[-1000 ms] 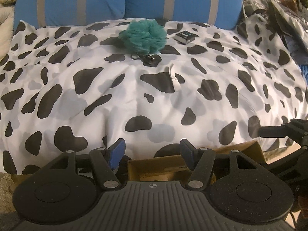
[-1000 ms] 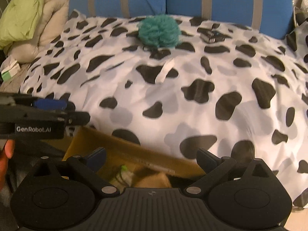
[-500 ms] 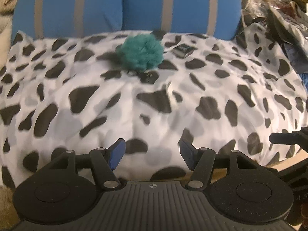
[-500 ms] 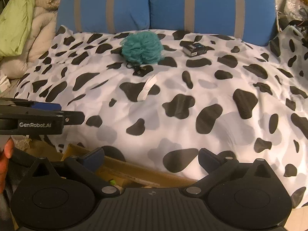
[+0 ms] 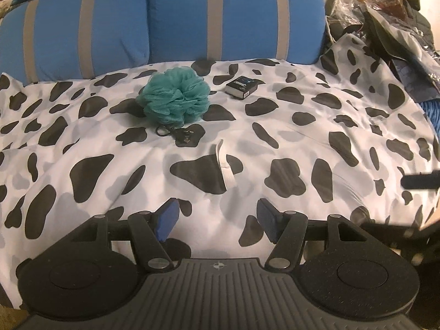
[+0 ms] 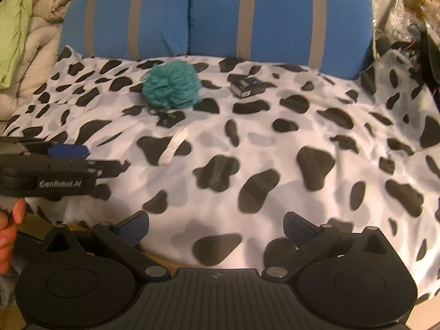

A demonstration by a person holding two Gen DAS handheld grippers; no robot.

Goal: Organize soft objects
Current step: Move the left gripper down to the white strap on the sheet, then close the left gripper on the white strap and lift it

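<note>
A teal mesh bath pouf (image 5: 176, 96) lies on the cow-print bed cover (image 5: 302, 126), far from both grippers; it also shows in the right wrist view (image 6: 170, 86). My left gripper (image 5: 217, 221) is open and empty above the near part of the cover. It shows from the side in the right wrist view (image 6: 68, 151). My right gripper (image 6: 216, 227) is open and empty over the near edge of the cover (image 6: 275, 143).
A small dark box (image 5: 242, 86) lies right of the pouf. A black keyring (image 5: 178, 134) and a white strap (image 5: 225, 165) lie in front of it. Blue striped pillows (image 5: 165, 22) stand behind. Clutter (image 5: 398, 27) is at the right, blankets (image 6: 24, 27) at the left.
Both grippers have moved forward and up over the bed. The cardboard box seen below them earlier has dropped out of view. The pouf looks nearer.
</note>
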